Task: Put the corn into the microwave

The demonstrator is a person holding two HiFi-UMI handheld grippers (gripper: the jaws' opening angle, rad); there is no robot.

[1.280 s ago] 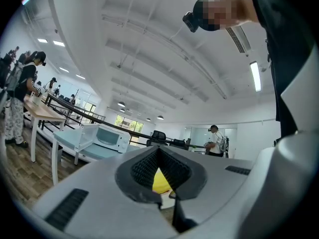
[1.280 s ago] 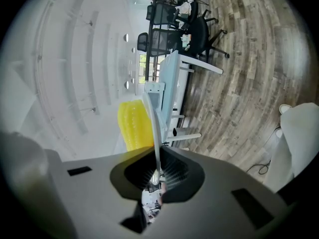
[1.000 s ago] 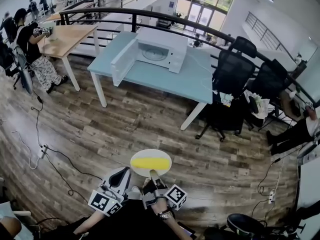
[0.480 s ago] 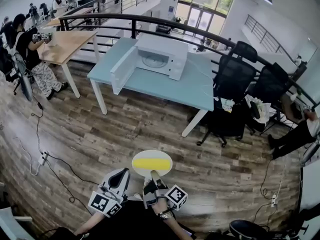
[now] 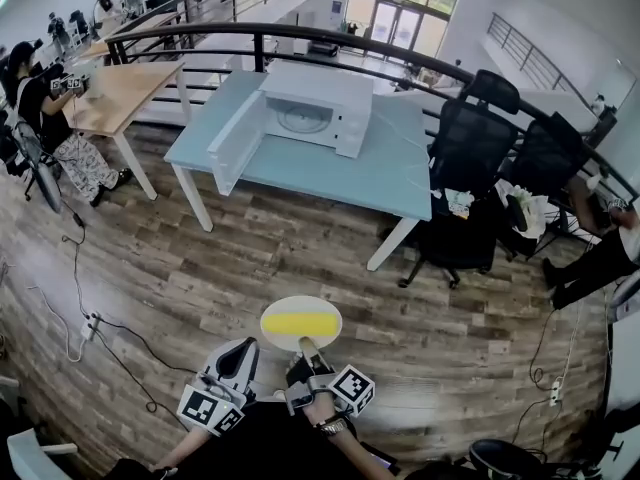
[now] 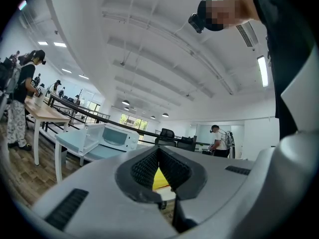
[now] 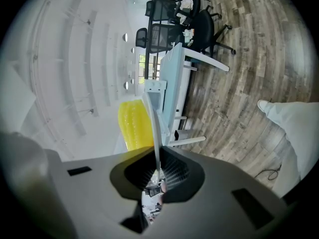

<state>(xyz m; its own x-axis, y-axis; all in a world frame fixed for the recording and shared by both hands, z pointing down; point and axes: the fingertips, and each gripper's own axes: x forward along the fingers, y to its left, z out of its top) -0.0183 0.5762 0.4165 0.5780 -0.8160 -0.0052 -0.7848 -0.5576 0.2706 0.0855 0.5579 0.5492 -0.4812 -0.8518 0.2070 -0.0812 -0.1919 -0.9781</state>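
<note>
Head view: corn point(image 5: 300, 324) on a plate point(image 5: 300, 303), microwave point(image 5: 312, 108) well apart.
Right gripper point(image 5: 304, 344) clamps the plate's rim; left gripper point(image 5: 244, 348) beside it, jaws together, empty.

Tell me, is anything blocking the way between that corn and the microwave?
Nothing visible does. The right gripper holds the plate carrying the corn; only wooden floor lies before the table, and the microwave door stands open.

Black office chairs point(image 5: 465, 138) stand beside a pale blue table point(image 5: 390, 168); a power strip point(image 5: 88, 325), probably, lies on the plank floor point(image 5: 250, 258).
</note>
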